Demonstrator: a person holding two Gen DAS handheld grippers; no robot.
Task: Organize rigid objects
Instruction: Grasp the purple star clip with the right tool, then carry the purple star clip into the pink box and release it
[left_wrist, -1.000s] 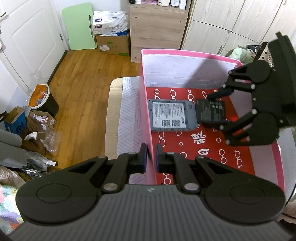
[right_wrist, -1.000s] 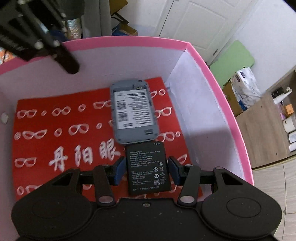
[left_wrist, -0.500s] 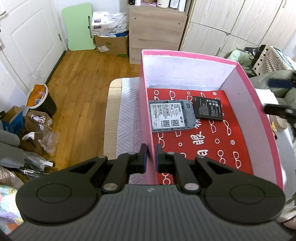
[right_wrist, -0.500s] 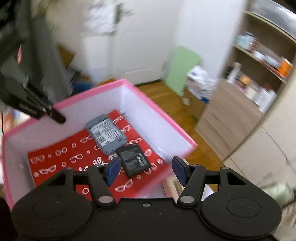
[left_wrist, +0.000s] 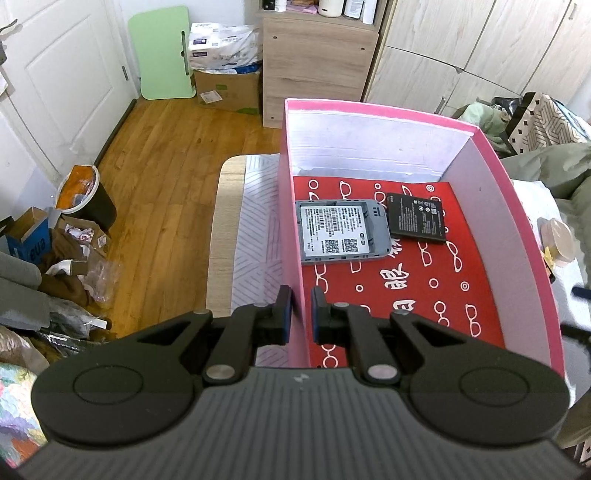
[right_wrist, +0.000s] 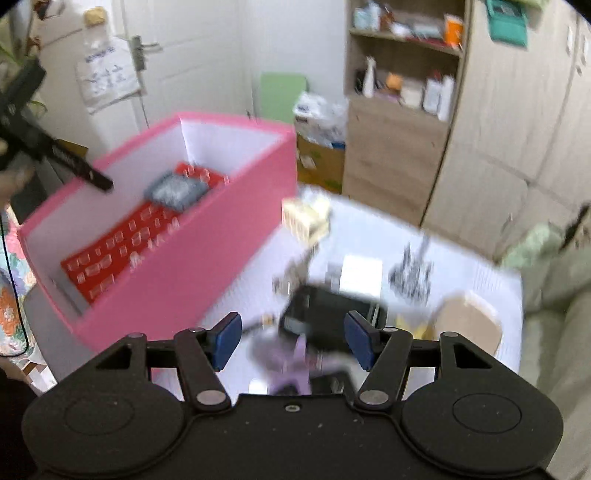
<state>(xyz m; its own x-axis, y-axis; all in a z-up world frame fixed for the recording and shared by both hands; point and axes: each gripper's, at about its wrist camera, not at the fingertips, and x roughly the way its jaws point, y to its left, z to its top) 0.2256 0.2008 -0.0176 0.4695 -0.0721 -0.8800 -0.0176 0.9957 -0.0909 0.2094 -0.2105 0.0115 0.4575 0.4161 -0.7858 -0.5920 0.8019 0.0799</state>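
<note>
A pink box (left_wrist: 524, 221) with a red printed lining stands on the table. Inside lie a grey device (left_wrist: 341, 230) with a white label and, touching its right edge, a black battery (left_wrist: 417, 218). My left gripper (left_wrist: 298, 312) is shut on the box's near left wall. My right gripper (right_wrist: 291, 338) is open and empty, out of the box and above the table to its right, over a blurred black object (right_wrist: 325, 314). The box (right_wrist: 184, 273) and grey device (right_wrist: 175, 190) show blurred in the right wrist view.
On the white table (right_wrist: 480, 280) right of the box lie several blurred small items: a cream box (right_wrist: 306, 216), a white card (right_wrist: 360, 275), a tan lid (right_wrist: 467, 325), a purple piece (right_wrist: 291, 369). Wooden cabinets (left_wrist: 317, 66) stand behind; clutter covers the floor at left (left_wrist: 66, 251).
My right gripper let go of the black battery inside the box, opened, lifted out and swung right over the table. The left gripper has stayed clamped on the box wall.
</note>
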